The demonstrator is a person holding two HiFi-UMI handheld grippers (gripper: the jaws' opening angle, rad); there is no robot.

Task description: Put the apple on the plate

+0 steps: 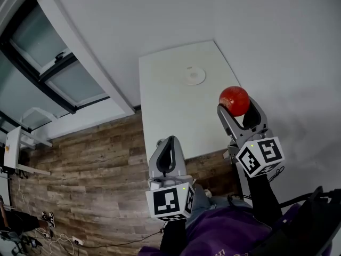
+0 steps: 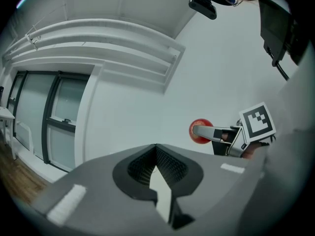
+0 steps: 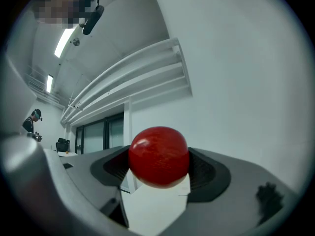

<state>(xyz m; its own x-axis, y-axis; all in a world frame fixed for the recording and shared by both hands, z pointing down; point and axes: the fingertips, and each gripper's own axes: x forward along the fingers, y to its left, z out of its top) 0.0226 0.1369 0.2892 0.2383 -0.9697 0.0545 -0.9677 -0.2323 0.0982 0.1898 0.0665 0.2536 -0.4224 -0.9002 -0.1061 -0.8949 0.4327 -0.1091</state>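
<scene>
Sitting pinched between the right gripper's [image 1: 235,107] jaws is the apple [image 1: 233,98].

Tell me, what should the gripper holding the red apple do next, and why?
Probably carry the apple forward and leftward until it is over the plate. The right gripper is closed on it near the right edge of the table, while the plate lies farther along the table.
</scene>
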